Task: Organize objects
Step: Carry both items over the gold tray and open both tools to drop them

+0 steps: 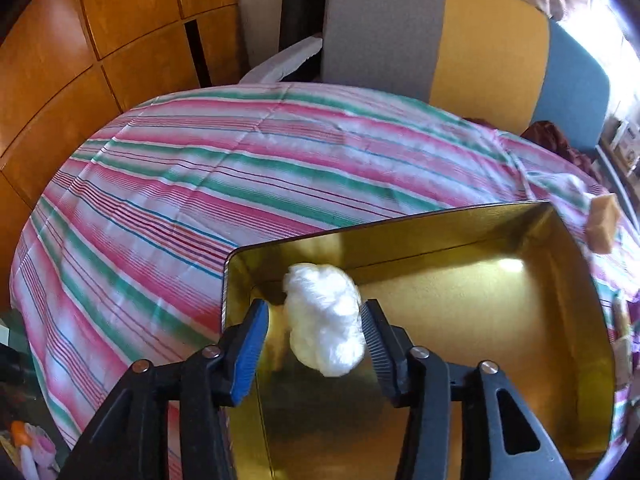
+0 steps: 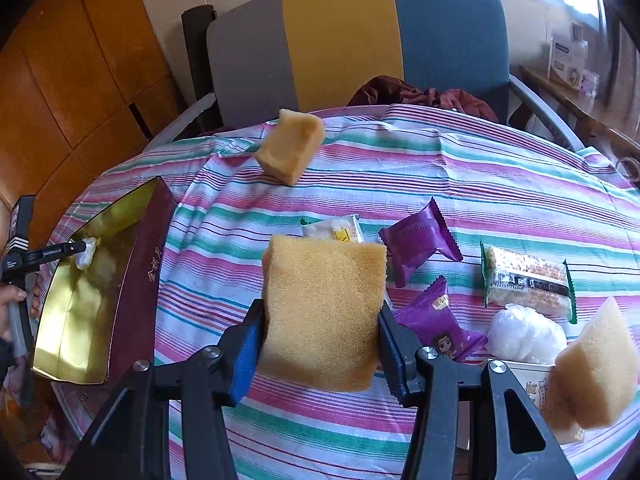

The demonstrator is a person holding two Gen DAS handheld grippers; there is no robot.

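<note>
Black jaws of the left gripper [image 1: 315, 338] are filling the bottom of the left wrist view, and they are standing released: the white wrapped bundle [image 1: 325, 318] is lying between them, close against the right finger, while a clear gap is showing beside the blue-padded left finger [image 1: 251, 346], so the pads are not pressing it from both sides. This bundle is hanging over the open gold-lined box [image 1: 576, 280], near its left corner, so the step in hand looks like dropping an item into the box. Beyond it the striped tablecloth [image 1: 160, 200] is spreading toward a grey, yellow and blue chair [image 1: 440, 40]. Turning to the right wrist view, the right gripper [image 2: 322, 340] is clenching a tan sponge block [image 2: 324, 312] from both sides, holding it above the cloth. Further items are waiting on the table: another sponge [image 2: 290, 150] far off, two purple packets [image 2: 418, 246], a green-edged snack bar [image 2: 528, 276], a second white bundle [image 2: 528, 334] and a third sponge [image 2: 600, 364] at the right edge. Next, I judge, the left hand needs lifting clear of the box so the right can be carrying its sponge leftward across and over the maroon wall [image 2: 136, 280] before releasing.
</note>
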